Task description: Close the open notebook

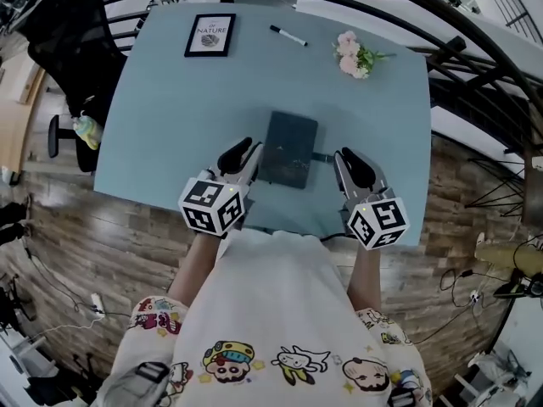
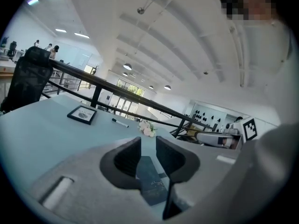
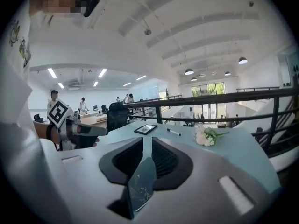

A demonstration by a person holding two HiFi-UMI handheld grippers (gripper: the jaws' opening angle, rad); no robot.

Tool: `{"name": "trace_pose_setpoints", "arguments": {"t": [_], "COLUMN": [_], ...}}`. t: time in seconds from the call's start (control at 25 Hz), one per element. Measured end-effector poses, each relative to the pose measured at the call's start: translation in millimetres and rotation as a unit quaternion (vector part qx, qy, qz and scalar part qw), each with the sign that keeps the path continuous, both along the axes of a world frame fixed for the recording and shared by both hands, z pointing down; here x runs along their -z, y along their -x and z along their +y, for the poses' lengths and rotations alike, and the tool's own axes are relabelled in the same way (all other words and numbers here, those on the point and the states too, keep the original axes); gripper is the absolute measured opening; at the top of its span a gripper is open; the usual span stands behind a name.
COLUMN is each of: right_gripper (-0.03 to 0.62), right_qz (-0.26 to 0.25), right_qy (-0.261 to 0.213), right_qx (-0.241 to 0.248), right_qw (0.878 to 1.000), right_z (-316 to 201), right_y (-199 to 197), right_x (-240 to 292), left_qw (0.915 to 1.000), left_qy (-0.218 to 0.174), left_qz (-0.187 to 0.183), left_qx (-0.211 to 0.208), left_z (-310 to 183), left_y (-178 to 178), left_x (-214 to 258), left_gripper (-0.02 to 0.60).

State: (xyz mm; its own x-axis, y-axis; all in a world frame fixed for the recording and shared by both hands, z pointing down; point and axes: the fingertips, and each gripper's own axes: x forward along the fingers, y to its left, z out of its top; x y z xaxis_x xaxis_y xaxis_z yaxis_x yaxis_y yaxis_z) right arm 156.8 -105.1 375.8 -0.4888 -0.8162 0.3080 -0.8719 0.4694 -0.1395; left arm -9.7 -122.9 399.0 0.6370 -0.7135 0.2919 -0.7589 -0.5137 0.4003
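The dark notebook (image 1: 288,149) lies shut and flat on the pale blue table (image 1: 170,117), near its front edge. My left gripper (image 1: 249,151) hovers just left of it, above the table, with its jaws apart and nothing between them. My right gripper (image 1: 344,156) hangs a little to the right of the notebook, jaws narrowly apart and empty. In the left gripper view the notebook (image 2: 152,183) shows below the gap of the left gripper (image 2: 148,146). In the right gripper view the notebook (image 3: 141,186) shows beneath the right gripper (image 3: 147,148).
At the table's far side lie a framed picture (image 1: 209,35), a black marker (image 1: 288,36) and a small bunch of flowers (image 1: 355,55). A black office chair (image 1: 72,32) stands off the table's left corner. A dark railing (image 1: 475,53) curves behind the table.
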Motion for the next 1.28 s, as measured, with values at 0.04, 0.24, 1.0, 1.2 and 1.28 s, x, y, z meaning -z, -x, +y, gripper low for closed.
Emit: {"name": "trace_pose_setpoints", "arguments": {"t": [0.04, 0.24, 1.0, 1.2, 1.28], "right_gripper": [0.073, 0.038, 0.008, 0.008, 0.008], "right_qz": [0.009, 0.027, 0.028, 0.027, 0.028], "right_qy": [-0.009, -0.034, -0.036, -0.033, -0.032], "right_qx": [-0.001, -0.002, -0.031, -0.034, -0.037], "right_qw": [1.0, 0.999, 0.998, 0.999, 0.998], "right_z": [0.7, 4.6, 6.1, 5.1, 5.7], "right_y": [1.6, 12.5, 13.5, 11.9, 9.9], "right_x": [3.6, 14.7, 14.1, 13.0, 12.6], "left_qw": [1.0, 0.9988, 0.9975, 0.9983, 0.9983], "left_qy": [-0.006, -0.037, -0.047, -0.044, -0.044], "left_qz": [-0.005, -0.032, -0.046, -0.034, -0.033], "left_qx": [0.001, 0.008, -0.022, -0.019, -0.017], "left_z": [1.5, 6.1, 7.5, 5.1, 4.8], "left_y": [3.8, 22.2, 25.3, 26.6, 27.8], "left_x": [3.7, 19.4, 26.4, 28.1, 28.7], "left_gripper": [0.101, 0.078, -0.002, -0.002, -0.002]}}
